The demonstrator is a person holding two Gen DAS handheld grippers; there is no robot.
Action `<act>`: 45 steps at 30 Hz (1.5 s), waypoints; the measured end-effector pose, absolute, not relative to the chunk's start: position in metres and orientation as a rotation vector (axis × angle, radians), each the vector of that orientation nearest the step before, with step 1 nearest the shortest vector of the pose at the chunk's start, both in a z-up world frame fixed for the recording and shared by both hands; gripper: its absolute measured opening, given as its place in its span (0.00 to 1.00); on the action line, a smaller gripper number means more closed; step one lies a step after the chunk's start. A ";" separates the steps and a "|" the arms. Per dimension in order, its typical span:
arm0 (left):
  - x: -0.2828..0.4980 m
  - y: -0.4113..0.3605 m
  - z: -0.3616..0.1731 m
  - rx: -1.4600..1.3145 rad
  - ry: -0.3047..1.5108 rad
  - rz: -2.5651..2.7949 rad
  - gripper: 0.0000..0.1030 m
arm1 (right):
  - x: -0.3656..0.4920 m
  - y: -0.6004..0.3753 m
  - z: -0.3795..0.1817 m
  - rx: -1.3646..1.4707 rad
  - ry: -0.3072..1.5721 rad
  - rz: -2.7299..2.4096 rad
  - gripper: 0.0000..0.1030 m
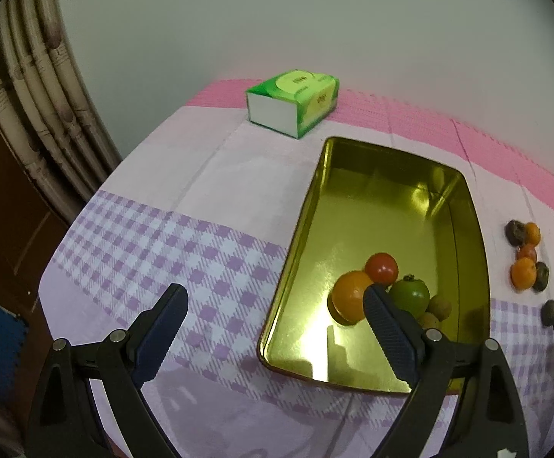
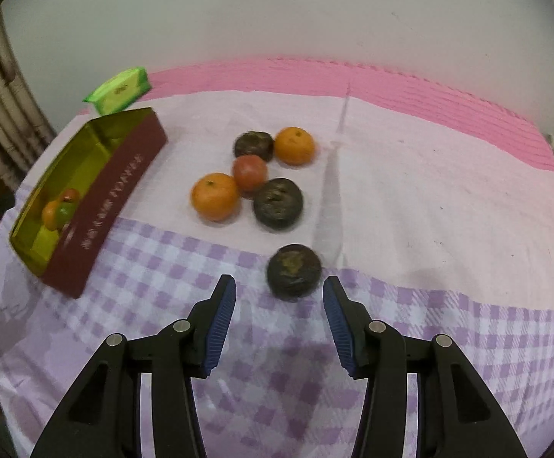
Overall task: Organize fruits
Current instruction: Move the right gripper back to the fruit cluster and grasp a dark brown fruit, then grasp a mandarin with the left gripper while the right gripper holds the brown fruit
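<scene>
Here the right gripper point(image 2: 279, 286) stands with its jaws partly apart, angled down over the checked cloth, and a dark wrinkled fruit point(image 2: 294, 270) lies just beyond the fingertips, in line with the gap but not touched by either blue pad. Further off on the bench point(image 2: 448, 175) a cluster sits close together: two mandarins point(image 2: 214, 196), a tomato point(image 2: 250, 171) and two more dark fruits point(image 2: 278, 204). The left gripper point(image 1: 275, 292) is spread wide and holds nothing, tilted down with its left finger over the cloth and its right finger over the gold tray point(image 1: 353, 374). Inside the tray an orange point(image 1: 349, 295), a red tomato point(image 1: 381, 267), a green fruit point(image 1: 410, 293) and two small brown fruits point(image 1: 440, 306) gather near one end. A green tissue pack point(image 1: 294, 103) rests behind the tray, by the pink mat point(image 1: 422, 114).
</scene>
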State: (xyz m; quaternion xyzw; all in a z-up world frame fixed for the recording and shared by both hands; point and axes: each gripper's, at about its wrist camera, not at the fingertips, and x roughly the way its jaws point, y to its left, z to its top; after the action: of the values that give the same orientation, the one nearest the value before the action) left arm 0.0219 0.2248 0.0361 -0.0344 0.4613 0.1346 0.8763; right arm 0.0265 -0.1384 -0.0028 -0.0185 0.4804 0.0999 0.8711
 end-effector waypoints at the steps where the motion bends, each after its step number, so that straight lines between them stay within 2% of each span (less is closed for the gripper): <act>1: 0.022 0.223 0.035 -0.067 0.967 0.279 0.89 | 0.030 -0.138 -0.006 -0.046 1.008 0.204 0.47; 7: 0.022 0.215 0.039 -0.059 0.970 0.252 0.89 | 0.042 -0.137 -0.019 -0.062 1.021 0.190 0.46; 11: 0.025 0.203 0.044 -0.065 0.972 0.221 0.89 | 0.047 -0.137 -0.026 -0.065 1.026 0.183 0.38; 25: 0.052 0.107 0.051 0.009 0.975 0.004 0.89 | 0.046 -0.134 -0.028 -0.109 0.984 0.153 0.37; 41: 0.090 0.006 0.021 0.104 1.020 -0.174 0.89 | 0.085 -0.198 -0.029 -0.082 0.913 0.012 0.37; 45: 0.098 -0.008 0.007 0.113 1.045 -0.188 0.85 | 0.089 -0.203 -0.030 -0.066 0.895 0.019 0.37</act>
State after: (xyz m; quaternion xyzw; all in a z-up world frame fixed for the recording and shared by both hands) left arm 0.0983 -0.0082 0.0069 0.0540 0.4979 -0.0896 0.8609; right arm 0.0889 -0.2030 -0.0296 -0.0318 0.4327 0.0093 0.9009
